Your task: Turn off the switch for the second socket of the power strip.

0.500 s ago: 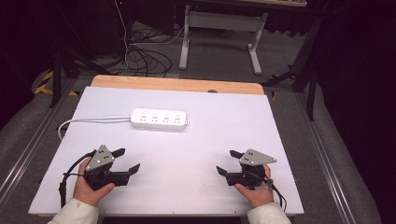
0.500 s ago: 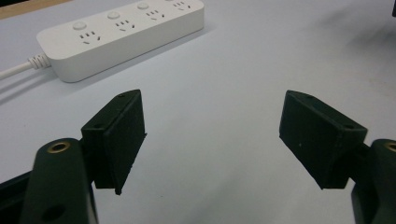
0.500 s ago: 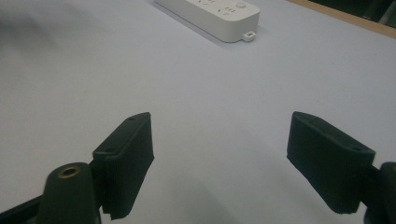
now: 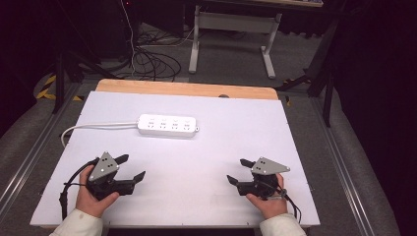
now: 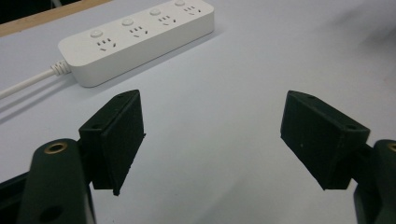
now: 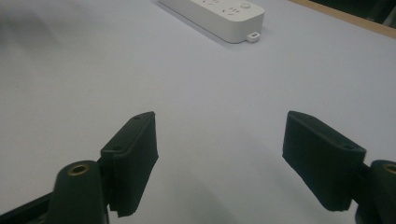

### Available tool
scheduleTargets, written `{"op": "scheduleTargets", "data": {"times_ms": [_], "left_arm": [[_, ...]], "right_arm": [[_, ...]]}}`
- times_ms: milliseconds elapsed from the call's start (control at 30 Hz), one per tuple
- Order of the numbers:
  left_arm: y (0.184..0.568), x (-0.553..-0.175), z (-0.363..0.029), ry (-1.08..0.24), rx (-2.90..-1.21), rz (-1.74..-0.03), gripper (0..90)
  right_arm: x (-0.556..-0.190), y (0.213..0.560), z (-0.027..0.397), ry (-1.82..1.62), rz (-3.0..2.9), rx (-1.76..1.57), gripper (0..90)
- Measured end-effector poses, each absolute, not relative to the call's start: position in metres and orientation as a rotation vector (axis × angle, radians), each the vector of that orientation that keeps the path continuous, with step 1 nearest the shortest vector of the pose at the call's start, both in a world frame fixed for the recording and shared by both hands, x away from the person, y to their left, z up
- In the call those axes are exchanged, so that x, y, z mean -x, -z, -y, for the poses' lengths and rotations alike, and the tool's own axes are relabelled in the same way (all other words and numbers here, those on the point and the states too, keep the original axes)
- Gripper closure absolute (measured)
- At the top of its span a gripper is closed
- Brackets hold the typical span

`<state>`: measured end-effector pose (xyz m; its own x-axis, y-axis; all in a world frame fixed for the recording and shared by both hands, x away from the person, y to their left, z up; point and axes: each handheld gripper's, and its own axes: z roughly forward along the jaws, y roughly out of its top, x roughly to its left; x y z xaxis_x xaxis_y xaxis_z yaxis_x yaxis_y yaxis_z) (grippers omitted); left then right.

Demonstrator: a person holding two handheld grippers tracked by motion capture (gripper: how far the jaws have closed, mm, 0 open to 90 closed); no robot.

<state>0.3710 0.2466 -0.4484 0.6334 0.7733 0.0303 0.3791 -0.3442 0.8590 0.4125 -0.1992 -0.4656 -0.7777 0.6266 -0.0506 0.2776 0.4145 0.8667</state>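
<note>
At the near edge of the white table (image 4: pixel 206 147), two sleeved forearms were seen coming in from the bottom of the high view, each hand wrapped round a black gripper. The left gripper (image 4: pixel 132 167) was held near the table's near-left corner, jaws spread wide apart with nothing between them, angled toward the middle of the table; a grey three-cornered plate was seen on top and a black cable looped off behind the left hand (image 4: pixel 91 196). The right gripper (image 4: pixel 239 170) was held near the near-right corner by the right hand (image 4: pixel 268 201), jaws likewise spread apart and empty, pointed left toward the middle. In both gripper views bare table was seen between the black jaws. The two grippers were well apart from each other. Farther back, a white power strip (image 4: pixel 168 126) was lying flat, left of centre, lengthwise across the table, untouched by either gripper; its white cord (image 4: pixel 93 126) was run off to the left table edge. Beyond that, a wooden strip (image 4: pixel 187 89) was seen along the far edge, then grey floor with cables and a desk frame (image 4: pixel 231 29)
</note>
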Motion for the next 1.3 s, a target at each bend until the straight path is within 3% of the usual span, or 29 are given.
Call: {"op": "scheduleTargets", "data": {"times_ms": [1300], "left_arm": [[0.4,-0.398,-0.242,-0.554,-2.048,-0.88,25.6]], "right_arm": [[-0.422,0.484,0.194,-1.284,-2.326,-0.845,27.6]]}}
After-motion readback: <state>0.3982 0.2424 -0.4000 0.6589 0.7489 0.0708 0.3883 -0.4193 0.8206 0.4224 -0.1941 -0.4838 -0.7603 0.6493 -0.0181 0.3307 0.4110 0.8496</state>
